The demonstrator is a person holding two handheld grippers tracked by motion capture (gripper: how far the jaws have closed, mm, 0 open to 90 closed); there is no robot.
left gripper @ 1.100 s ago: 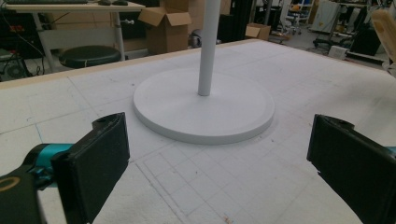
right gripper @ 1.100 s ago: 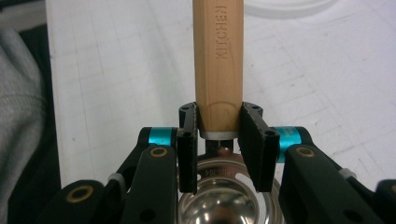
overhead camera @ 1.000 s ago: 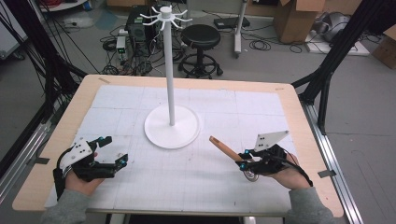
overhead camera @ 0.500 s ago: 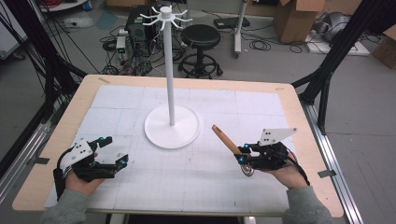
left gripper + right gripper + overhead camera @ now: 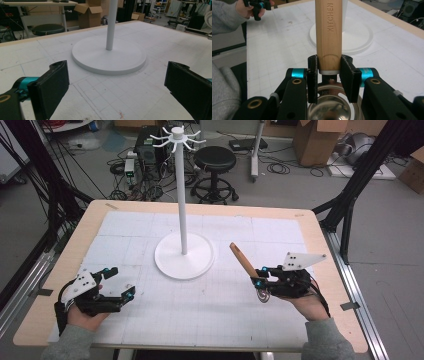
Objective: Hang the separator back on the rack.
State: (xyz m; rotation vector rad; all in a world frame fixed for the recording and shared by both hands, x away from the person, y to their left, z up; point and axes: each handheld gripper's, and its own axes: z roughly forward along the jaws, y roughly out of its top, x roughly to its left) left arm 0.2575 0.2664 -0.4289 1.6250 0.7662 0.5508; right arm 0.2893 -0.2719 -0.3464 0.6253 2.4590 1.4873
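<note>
Ladle tips up toward the stand, held by the right gripper

The ladle (image 5: pixel 329 32), a wooden-handled utensil with a steel bowl, sits clamped at the base of its handle between the jaws of the right gripper (image 5: pixel 328 75), off the bench (image 5: pixel 320 240) on its right side. Its handle (image 5: pixel 243 261) now points up and away toward the white stand (image 5: pixel 184 252); a second ago it lay flatter and more sideways. That suggests the tool is being readied for hanging on the hooks (image 5: pixel 176 136) at the top of the stand, a step not yet begun. The left gripper (image 5: pixel 119 292) rests near the bench's left front corner, jaws wide and empty.
</note>
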